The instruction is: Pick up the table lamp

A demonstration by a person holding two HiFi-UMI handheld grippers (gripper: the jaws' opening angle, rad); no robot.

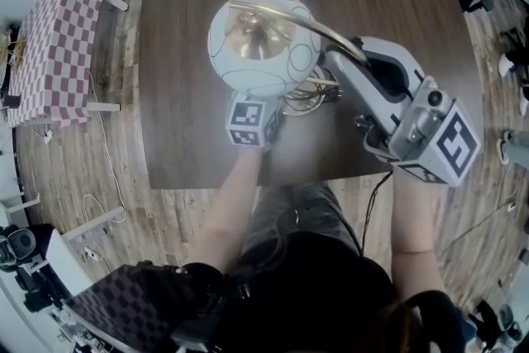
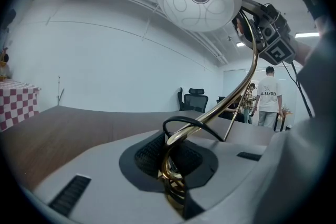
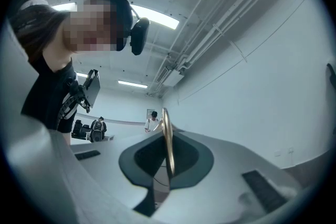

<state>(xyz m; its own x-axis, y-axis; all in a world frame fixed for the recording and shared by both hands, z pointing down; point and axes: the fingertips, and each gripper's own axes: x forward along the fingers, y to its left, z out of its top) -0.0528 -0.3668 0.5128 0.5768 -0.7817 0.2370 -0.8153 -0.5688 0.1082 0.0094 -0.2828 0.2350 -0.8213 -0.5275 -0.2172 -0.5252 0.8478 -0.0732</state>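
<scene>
At the middle of one dark wooden table (image 1: 190, 95): one table lamp (image 1: 258, 45) — white globe shade with thin looping lines, curved brass stem, wire base beneath — and two grippers, each bearing one marker cube. Pose: left gripper (image 2: 174, 168) reaches in under the globe, jaws clamped on the brass stem low down, beside one black cord (image 2: 181, 122); right gripper (image 1: 357, 58) comes from the right, jaws pinched tight on the stem higher up, both forearms stretched forward. Writing: only "SANDE", partly legible, on a bystander's white shirt (image 2: 269, 93).
</scene>
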